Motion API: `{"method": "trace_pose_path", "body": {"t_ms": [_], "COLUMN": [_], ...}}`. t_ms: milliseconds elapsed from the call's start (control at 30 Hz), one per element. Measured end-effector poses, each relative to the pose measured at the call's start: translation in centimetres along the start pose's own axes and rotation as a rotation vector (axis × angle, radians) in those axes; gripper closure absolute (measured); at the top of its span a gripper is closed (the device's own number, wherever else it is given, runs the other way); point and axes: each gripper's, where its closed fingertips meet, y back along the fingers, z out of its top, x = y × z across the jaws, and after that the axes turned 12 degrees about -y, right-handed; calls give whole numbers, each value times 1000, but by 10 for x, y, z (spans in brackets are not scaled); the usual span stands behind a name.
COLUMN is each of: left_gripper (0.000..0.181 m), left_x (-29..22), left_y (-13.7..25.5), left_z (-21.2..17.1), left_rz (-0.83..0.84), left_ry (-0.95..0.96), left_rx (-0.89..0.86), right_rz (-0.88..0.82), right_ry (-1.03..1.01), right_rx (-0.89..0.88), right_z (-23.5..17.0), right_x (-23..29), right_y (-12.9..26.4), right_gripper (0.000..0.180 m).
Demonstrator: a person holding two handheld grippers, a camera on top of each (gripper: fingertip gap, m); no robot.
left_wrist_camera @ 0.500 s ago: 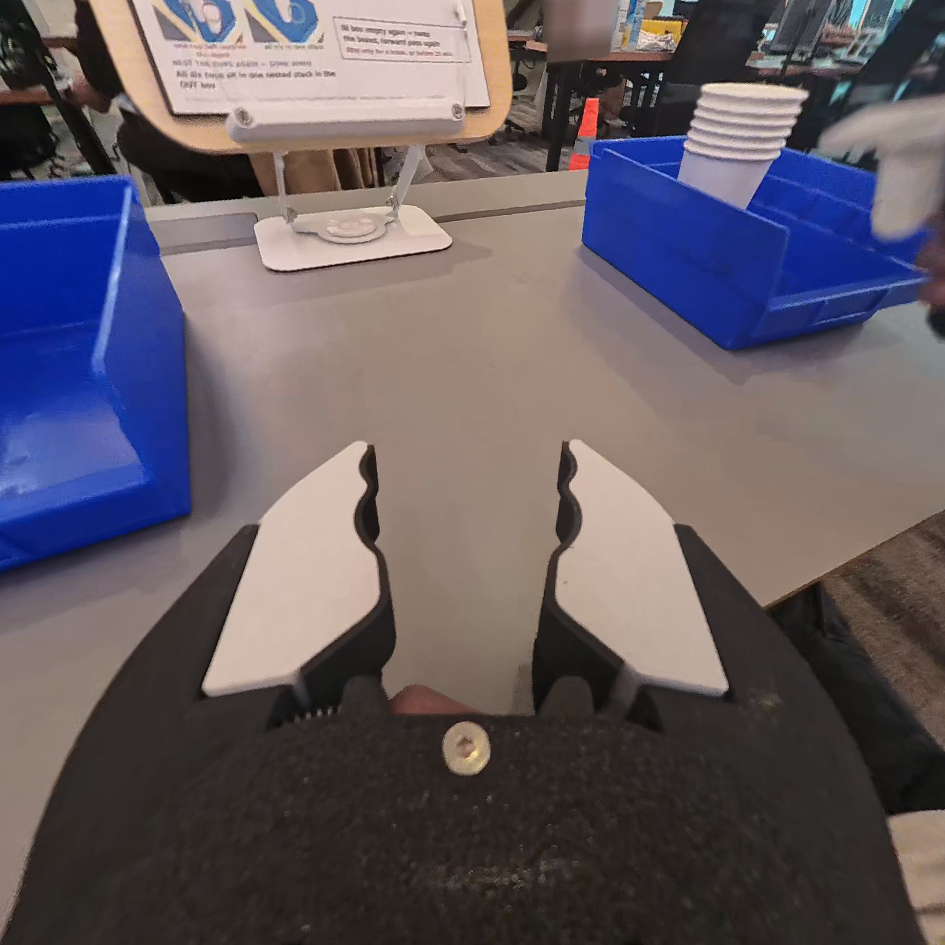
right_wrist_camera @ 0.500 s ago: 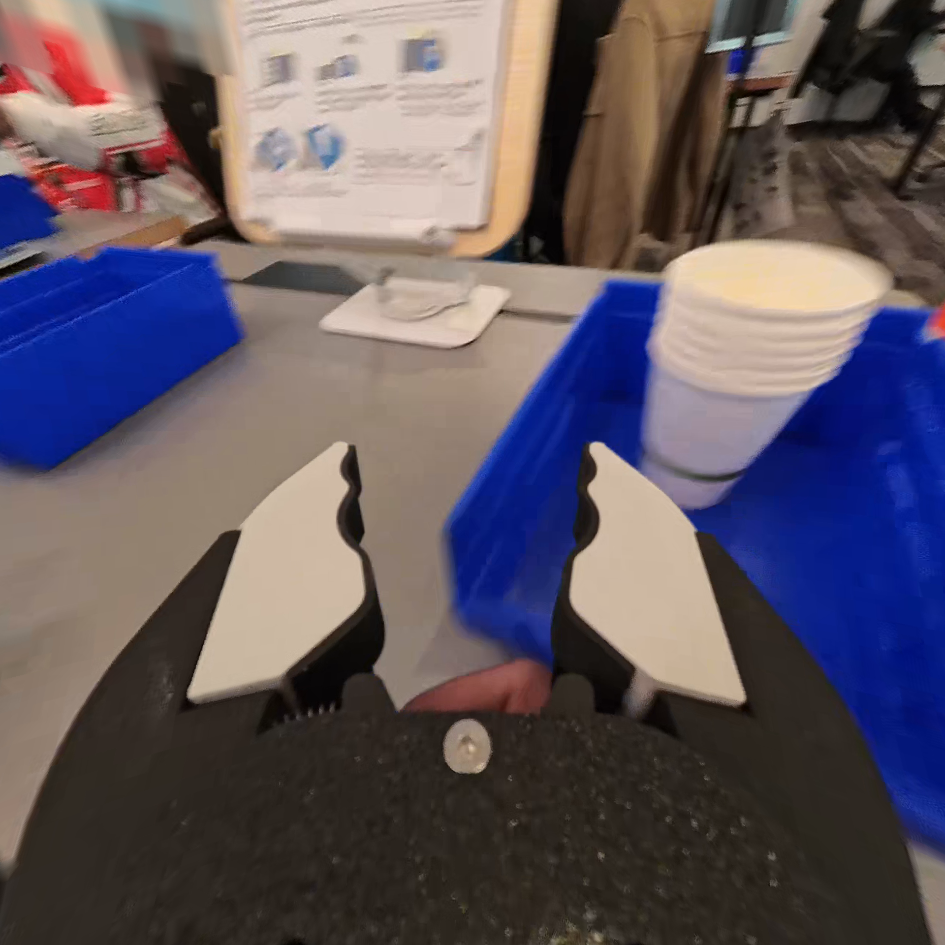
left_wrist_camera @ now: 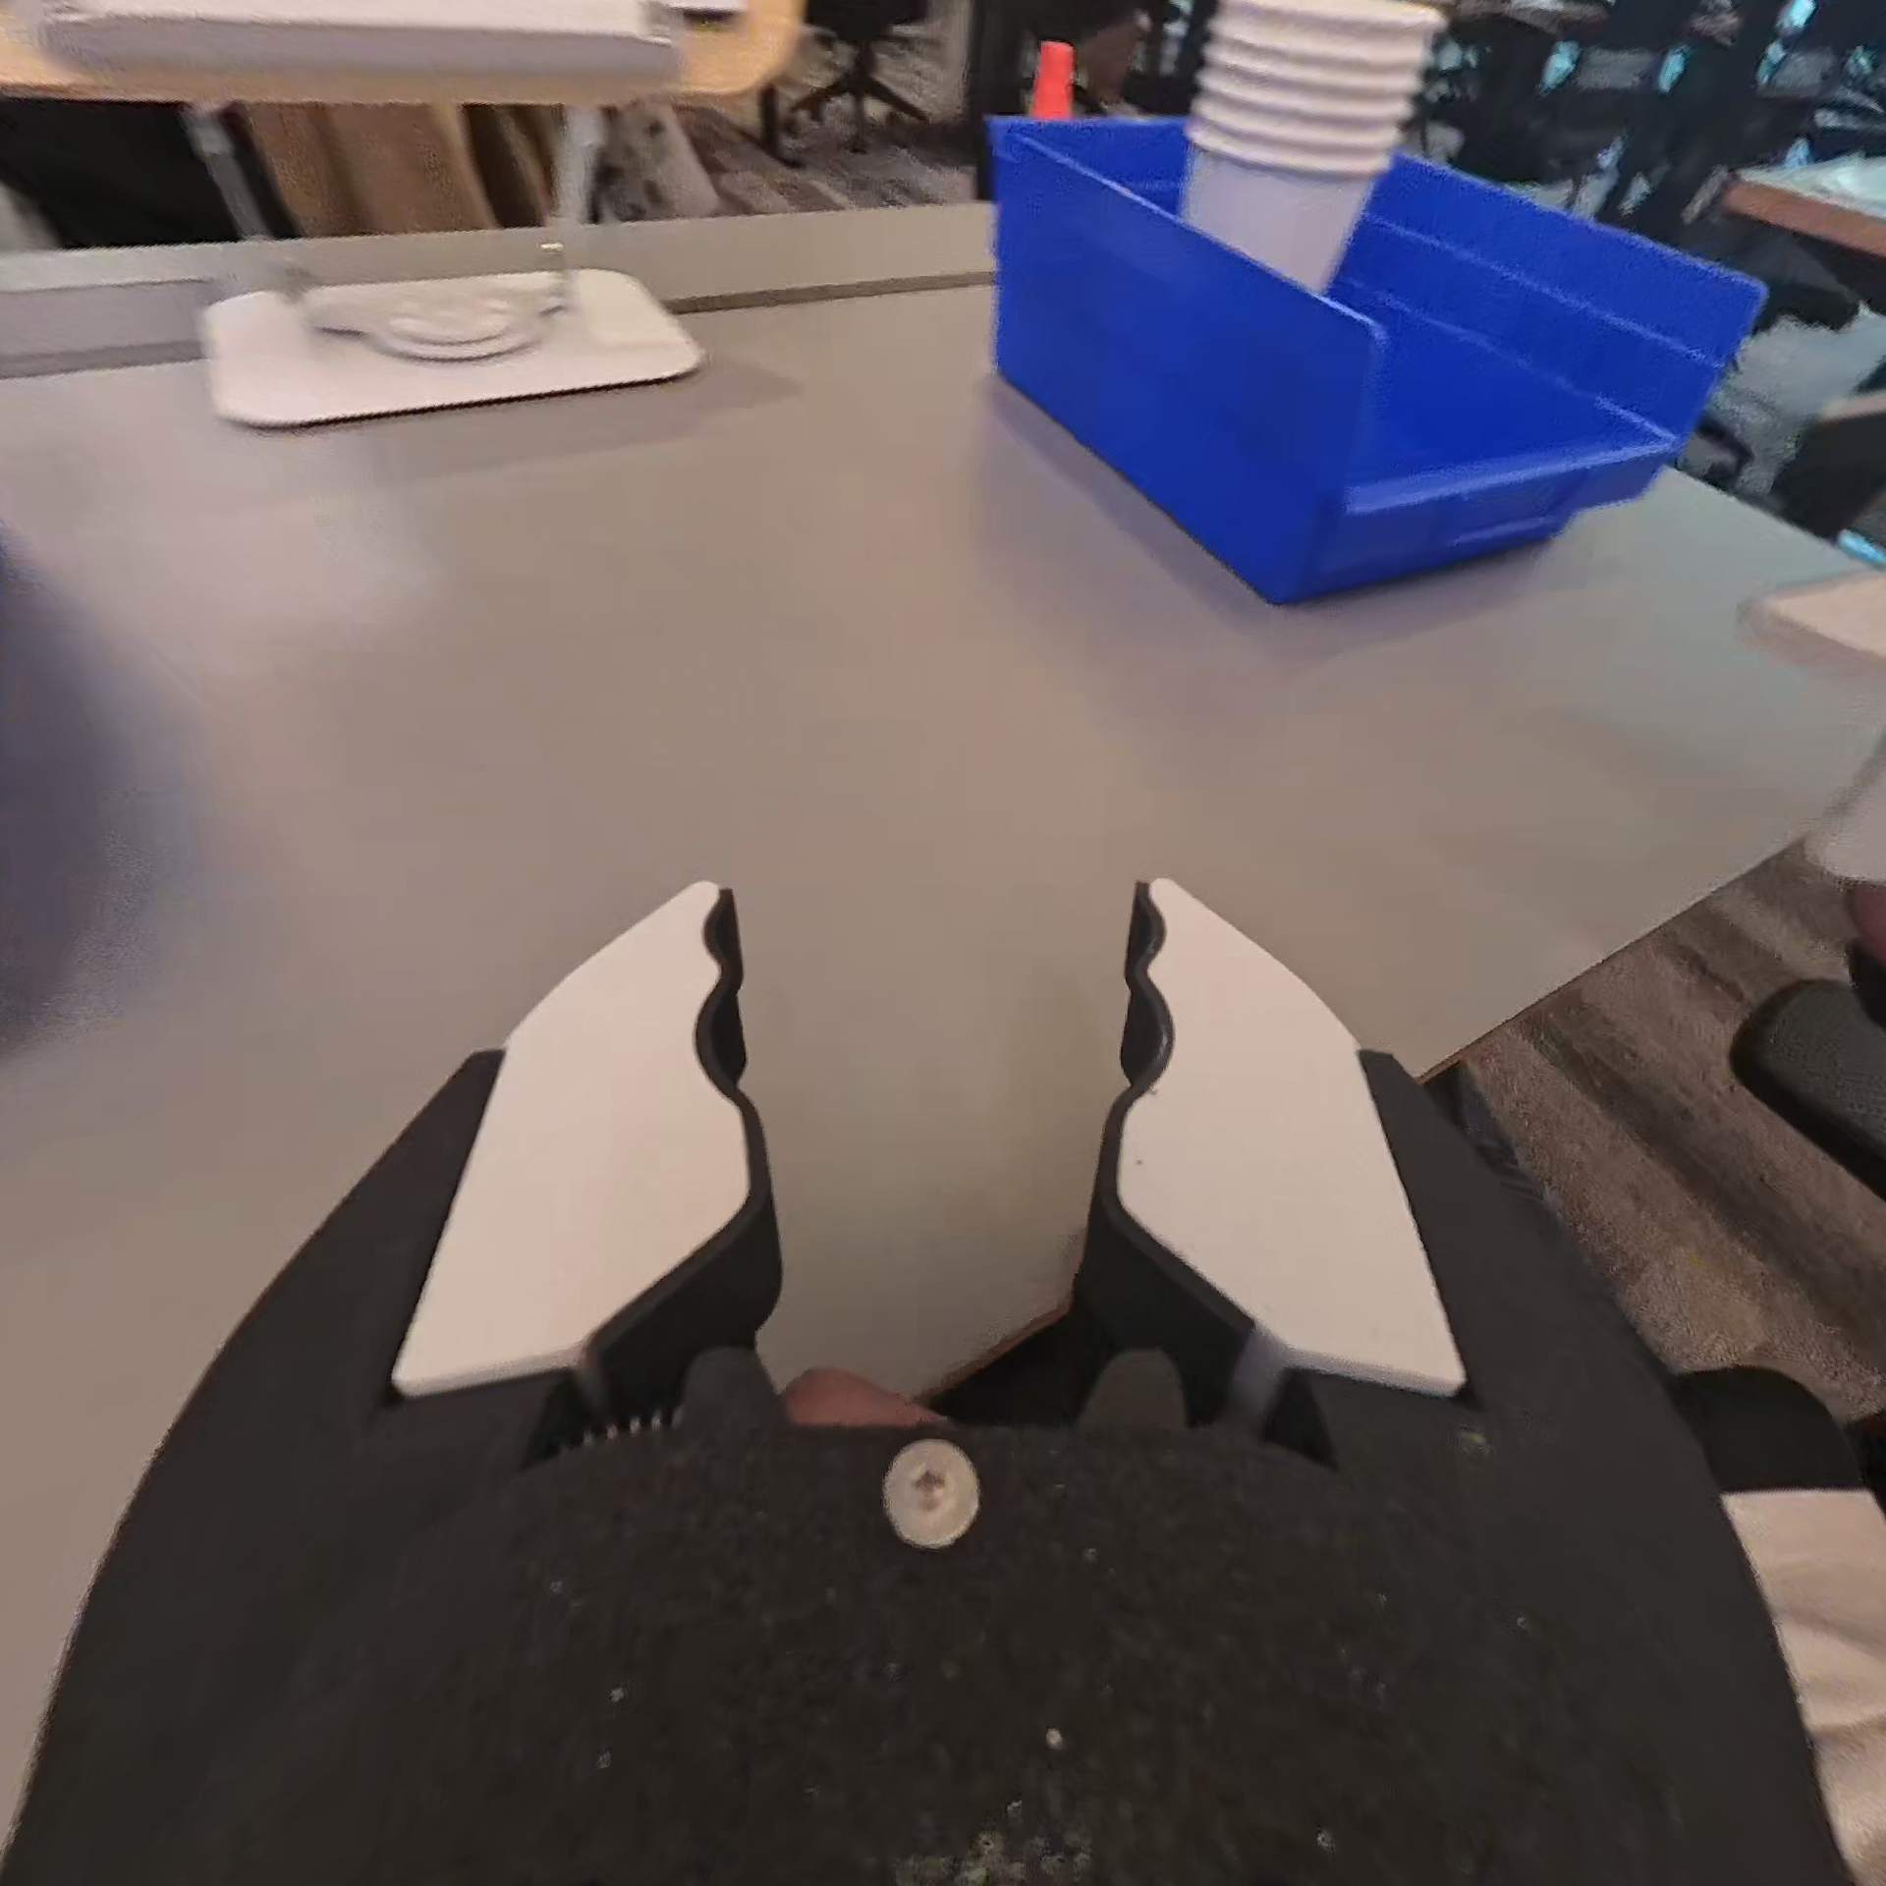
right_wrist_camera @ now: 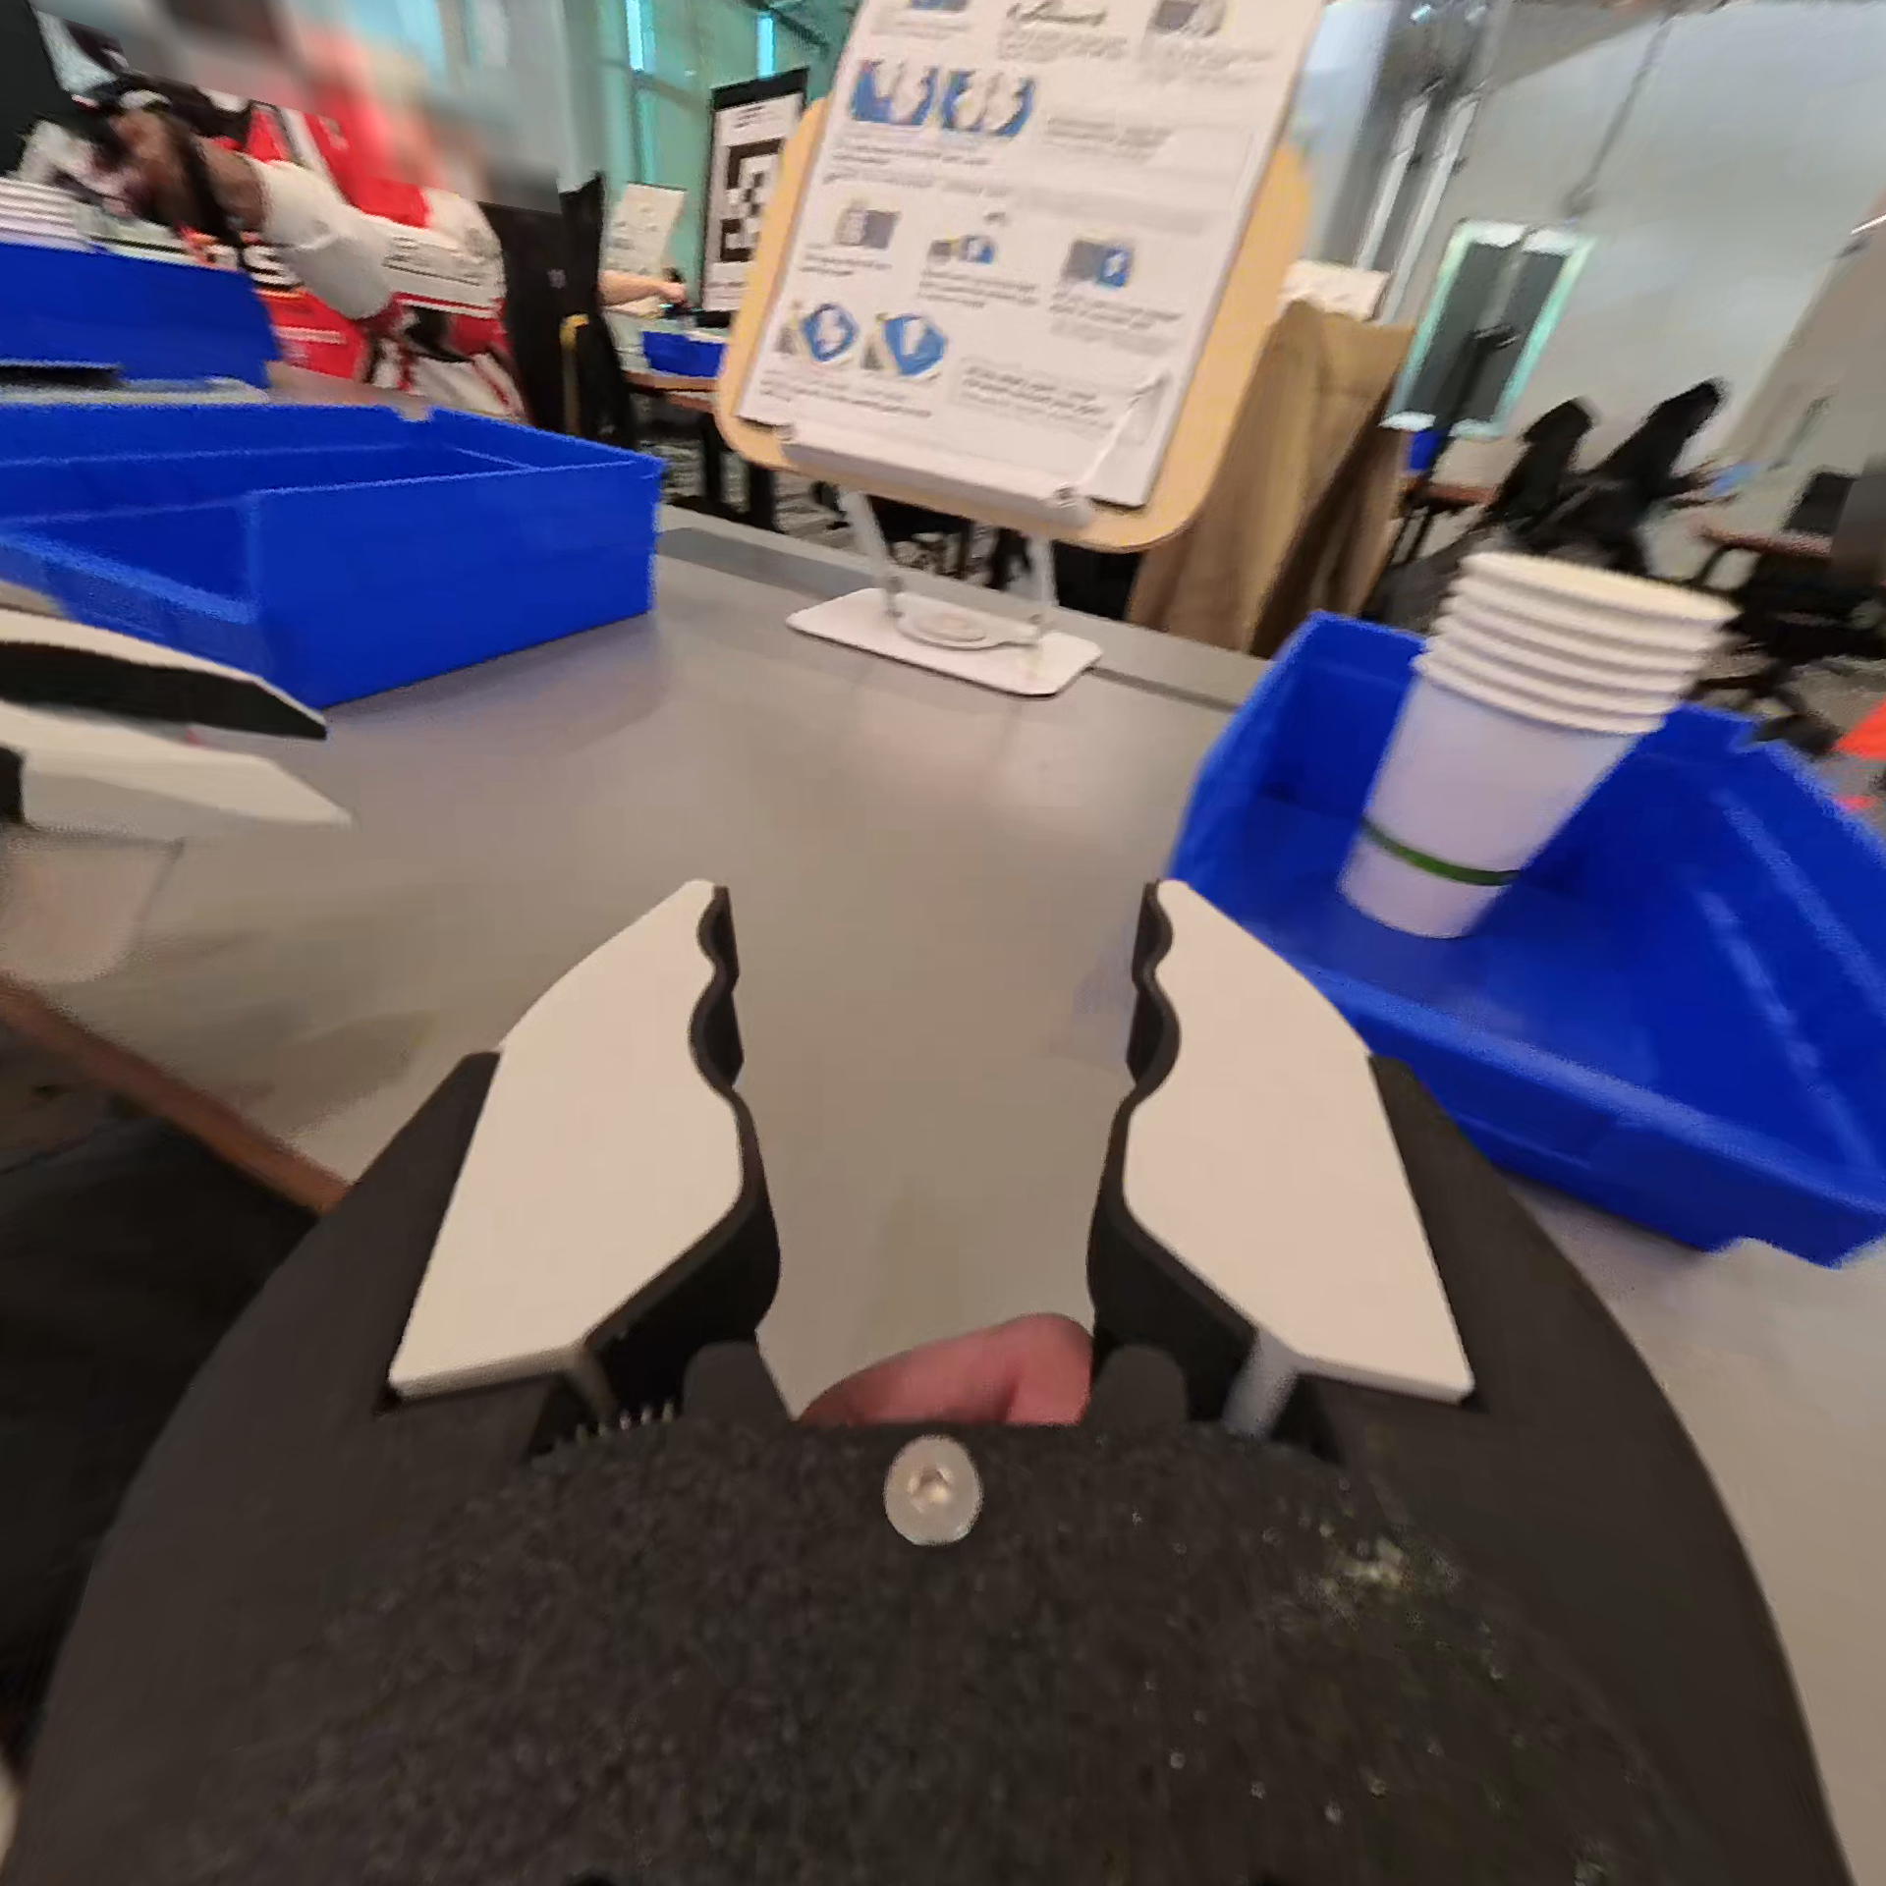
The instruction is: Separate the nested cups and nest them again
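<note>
A stack of several nested white paper cups stands tilted in the blue bin at the right; the outer cup has a green band near its base. The stack also shows in the left wrist view, in the same blue bin at the far right. My right gripper is open and empty over the grey table, left of and nearer than that bin. My left gripper is open and empty above the table's near part. It also shows at the left edge of the right wrist view.
A second blue bin stands at the far left of the grey table. An instruction board on a white stand is at the back middle. The table's front edge runs near both grippers. A person and chairs are beyond the table.
Both views have shifted. My left gripper has turned right, so the left bin left its view. My right gripper has pulled back and left from the cup bin, so the stack looks farther.
</note>
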Motion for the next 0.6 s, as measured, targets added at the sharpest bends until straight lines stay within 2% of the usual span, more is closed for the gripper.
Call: {"method": "trace_pose_path", "body": {"t_ms": [100, 200, 267, 400, 500, 567, 600], "left_gripper": [110, 112, 112, 111, 114, 127, 126], "left_x": [-50, -87, -101, -122, -134, -132, -129], "left_y": [-48, -105, -149, -223, -249, -257, -259], "left_z": [23, 69, 92, 98, 100, 100, 101], "left_rz": [-51, -77, -50, 13, 33, 85, 106], "left_ry": [-68, -12, -6, 31, 47, 51, 55], "left_rx": [30, 0, 5, 117, 149, 162, 159], "right_rz": [-229, -429, -472, -494, -492, -489, -501], "right_ry": [134, 181, 120, -46, -177, -289, -339], "right_rx": [-6, 39, 80, 140, 149, 136, 160], "right_z": [6, 0, -11, -28, -24, -19, -22], "right_x": [-65, -132, -160, -195, -220, -239, -250], "right_y": [4, 14, 18, 19, 9, -4, -10], "right_gripper": [105, 105, 106, 108, 111, 115, 115]}}
